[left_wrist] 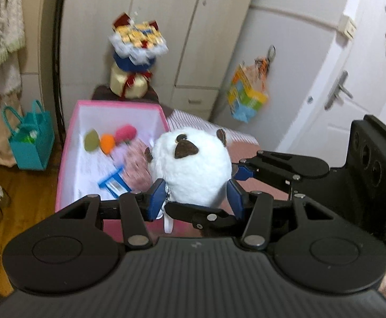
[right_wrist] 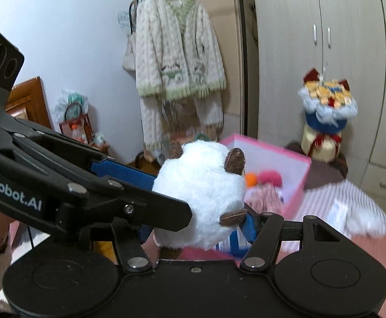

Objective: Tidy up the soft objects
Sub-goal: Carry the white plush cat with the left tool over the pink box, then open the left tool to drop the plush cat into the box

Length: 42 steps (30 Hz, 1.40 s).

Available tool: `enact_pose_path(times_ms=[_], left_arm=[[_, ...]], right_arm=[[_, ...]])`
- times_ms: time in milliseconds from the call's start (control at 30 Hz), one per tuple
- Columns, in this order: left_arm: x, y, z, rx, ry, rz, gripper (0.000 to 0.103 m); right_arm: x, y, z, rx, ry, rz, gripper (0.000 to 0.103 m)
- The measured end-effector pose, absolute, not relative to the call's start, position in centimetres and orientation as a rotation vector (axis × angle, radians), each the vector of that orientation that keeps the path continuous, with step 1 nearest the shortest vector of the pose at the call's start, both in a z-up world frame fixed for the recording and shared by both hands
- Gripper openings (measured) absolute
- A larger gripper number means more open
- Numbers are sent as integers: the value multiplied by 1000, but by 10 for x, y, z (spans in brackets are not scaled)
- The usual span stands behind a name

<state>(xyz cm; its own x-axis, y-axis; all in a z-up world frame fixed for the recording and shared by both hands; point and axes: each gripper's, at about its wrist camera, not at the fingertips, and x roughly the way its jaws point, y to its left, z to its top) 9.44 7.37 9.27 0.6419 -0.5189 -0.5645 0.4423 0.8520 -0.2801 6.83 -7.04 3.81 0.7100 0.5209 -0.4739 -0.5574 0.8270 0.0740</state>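
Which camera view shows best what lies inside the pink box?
The left wrist view: it looks down into the pink box, showing its floor and toys. The right wrist view sees the box from the side, partly hidden behind the white plush.

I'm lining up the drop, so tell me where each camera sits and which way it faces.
Left wrist: on the left gripper, looking down along its jaws at the white plush and pink box; the right gripper enters from the right.
Right wrist: on the right gripper, facing the hanging cardigan; the left gripper crosses from the left.
Shared: plush, box, wardrobe.
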Motion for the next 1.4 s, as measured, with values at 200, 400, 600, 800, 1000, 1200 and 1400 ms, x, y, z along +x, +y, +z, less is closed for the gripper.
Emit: enact_pose_path(times_ms=[200, 400, 600, 800, 1000, 1200, 1400], left_arm=[[132, 94, 82, -163, 662, -486, 49], [174, 102, 49, -162, 723, -416, 49], [205, 114, 27, -190, 786, -390, 49], [221, 121, 7, -213, 857, -385, 49], [221, 128, -1, -211, 883, -362, 52], [206, 133, 11, -192, 826, -351, 53], [186, 132, 29, -152, 780, -369, 55]], right_arm=[[113, -48, 34, -94, 483, 630, 69], [162, -27, 11, -137, 554, 685, 69], [197, -15, -8, -184, 609, 742, 69], [221, -7, -25, -187, 706, 780, 70], [223, 0, -38, -197, 775, 783, 71], [218, -4, -32, -197, 768, 749, 73], [198, -11, -20, -221, 764, 719, 74]])
